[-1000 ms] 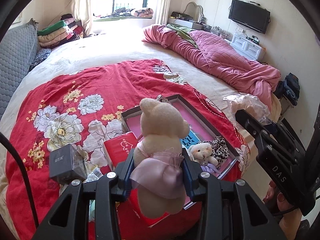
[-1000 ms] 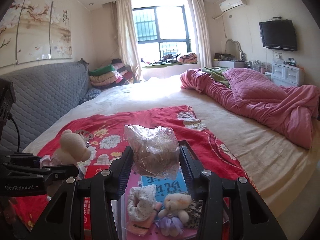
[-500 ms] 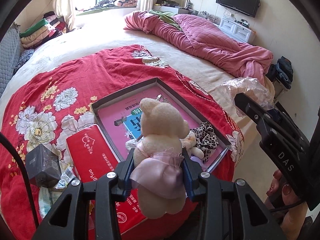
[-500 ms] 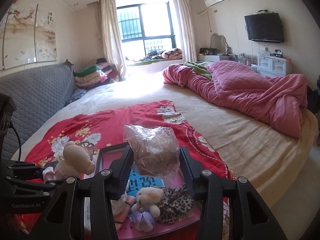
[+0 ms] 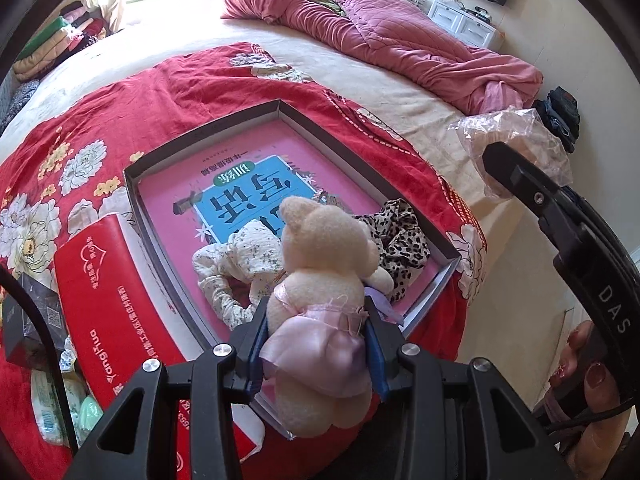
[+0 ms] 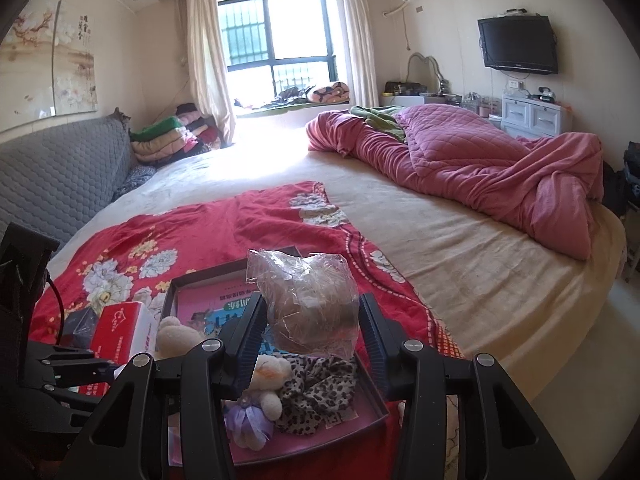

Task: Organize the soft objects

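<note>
Since a second ago your left tool (image 5: 316, 344) has come down and forward over the shallow box (image 5: 168, 148), so the box now fills the middle of its view, where before it lay further off beyond the bear. Your right tool (image 6: 310, 340) has sunk a little too, and the box has slid in under its fingers.

Closest to you, your left tool is clamped on the cream teddy bear in a pink dress (image 5: 320, 280), gripped at the waist with its head pointing away from you, over the near corner of the box. Your right tool is pinched on a crinkled clear plastic bag with something brown inside (image 6: 308, 300), held over the near half of the box.

Just below them, inside the box, lie a small teddy bear with a purple bow (image 6: 260, 392), a leopard-print scrunchie (image 5: 400, 236) and a white floral cloth piece (image 5: 236, 264), all on a pink and blue booklet (image 5: 248, 192). Beside the box, on its left in the left wrist view, sit a red tissue pack (image 5: 104, 300) and, further left, a dark small carton (image 5: 28, 328).

Everything rests on a red floral blanket (image 5: 180, 84) spread over the bed (image 6: 460, 260). Further back a pink quilt (image 6: 500, 168) is bunched up, and folded bedding (image 6: 168, 136) is stacked by the window (image 6: 280, 36).
</note>
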The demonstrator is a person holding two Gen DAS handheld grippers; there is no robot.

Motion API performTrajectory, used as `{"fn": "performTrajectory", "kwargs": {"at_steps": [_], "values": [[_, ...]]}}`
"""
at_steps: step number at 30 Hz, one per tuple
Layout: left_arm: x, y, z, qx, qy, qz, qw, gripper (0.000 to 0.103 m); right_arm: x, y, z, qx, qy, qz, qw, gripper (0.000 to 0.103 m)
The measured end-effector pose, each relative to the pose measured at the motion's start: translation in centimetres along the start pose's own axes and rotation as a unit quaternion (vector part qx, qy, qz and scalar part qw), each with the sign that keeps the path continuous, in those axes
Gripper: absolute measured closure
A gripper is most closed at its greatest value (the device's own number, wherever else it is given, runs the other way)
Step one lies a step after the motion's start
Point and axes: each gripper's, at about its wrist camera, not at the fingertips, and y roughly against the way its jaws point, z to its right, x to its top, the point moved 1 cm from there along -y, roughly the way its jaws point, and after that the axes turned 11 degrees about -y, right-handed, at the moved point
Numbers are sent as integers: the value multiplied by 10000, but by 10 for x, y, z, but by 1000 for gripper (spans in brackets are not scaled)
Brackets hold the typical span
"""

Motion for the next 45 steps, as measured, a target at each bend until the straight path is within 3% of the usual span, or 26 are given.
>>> {"fn": "performTrajectory", "kwargs": {"at_steps": [10,24,31,45], "values": [[-4,-25,-3,34,85,-285,9996,61,-14,-21,11,-121,38,-385,9992,55],[-4,-32,-3,166,6,-277,9995,61,-40,-52,20,-395,226,-897,9949,55],[-5,-32,-2,200,-13,-272,9994,61,-52,-68,19,-401,285,-1173,9919,55],[-1,-37,-3,192,-5,-377,9991,59,-61,-77,13,-218,370,-1331,9902,53]]}}
